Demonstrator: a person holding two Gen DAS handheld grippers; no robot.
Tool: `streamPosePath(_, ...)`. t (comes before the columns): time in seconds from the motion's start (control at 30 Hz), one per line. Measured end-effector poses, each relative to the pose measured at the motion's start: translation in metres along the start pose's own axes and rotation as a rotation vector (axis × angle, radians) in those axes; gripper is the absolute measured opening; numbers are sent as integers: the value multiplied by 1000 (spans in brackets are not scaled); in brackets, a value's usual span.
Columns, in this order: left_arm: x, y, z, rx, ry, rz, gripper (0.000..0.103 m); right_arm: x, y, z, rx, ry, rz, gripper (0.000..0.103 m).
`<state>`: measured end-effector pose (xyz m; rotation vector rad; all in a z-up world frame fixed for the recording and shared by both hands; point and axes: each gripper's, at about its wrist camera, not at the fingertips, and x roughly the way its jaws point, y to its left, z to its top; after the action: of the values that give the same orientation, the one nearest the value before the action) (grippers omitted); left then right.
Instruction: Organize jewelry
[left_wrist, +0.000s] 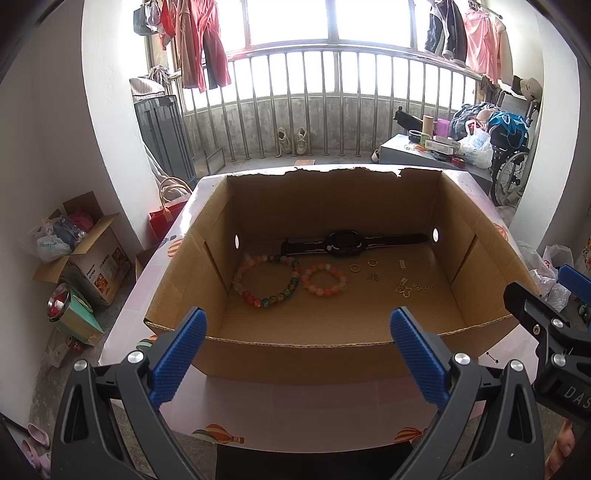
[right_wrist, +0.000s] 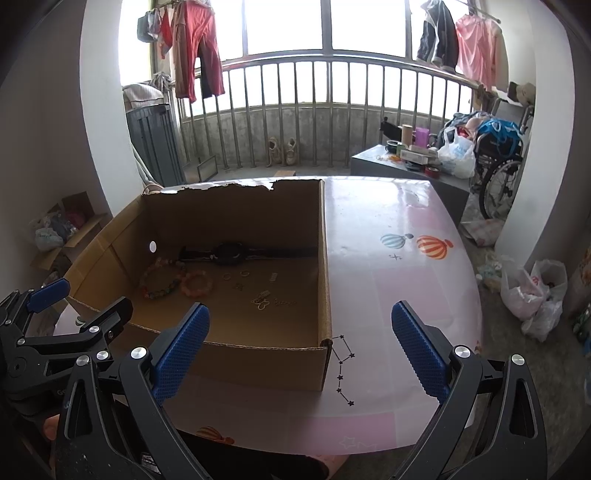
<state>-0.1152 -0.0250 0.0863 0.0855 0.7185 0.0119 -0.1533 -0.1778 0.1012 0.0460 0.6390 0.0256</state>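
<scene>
jewelry (left_wrist: 325, 275) in box (left_wrist: 295, 354), fingers (left_wrist: 177, 358) apart

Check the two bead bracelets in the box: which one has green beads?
The larger bracelet, the left one by the box's left wall. Its near arc has green and dark multicolour beads; the smaller bracelet beside it is all pink-orange.

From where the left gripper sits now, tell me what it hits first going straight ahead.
Most likely the near wall of the cardboard box: the open left gripper is centred on it, with the bracelets and watch beyond. Depth is unclear; aimed slightly higher, it could clear the rim.
</scene>
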Motion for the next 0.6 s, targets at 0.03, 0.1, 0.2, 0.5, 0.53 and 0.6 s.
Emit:
streamPosePath(0.03, 0, 0, 0, 0, 0, 0, 97, 0, 0, 0, 0, 0, 0, 95)
streamPosePath(0.1, 0, 0, 0, 0, 0, 0, 97, 0, 0, 1, 0, 0, 0, 95)
streamPosePath(0.2, 0, 0, 0, 0, 0, 0, 97, 0, 0, 0, 1, -1, 1, 95)
streamPosePath(0.5, 0, 0, 0, 0, -1, -1, 97, 1, 1, 2, 4, 2, 13, 95)
streamPosePath(0.53, 0, 0, 0, -1, 0, -1, 97, 1, 1, 2, 4, 3, 12, 95)
streamPosePath(0.6, 0, 0, 0, -1, -1, 0, 97, 1, 0, 2, 4, 4, 12, 95)
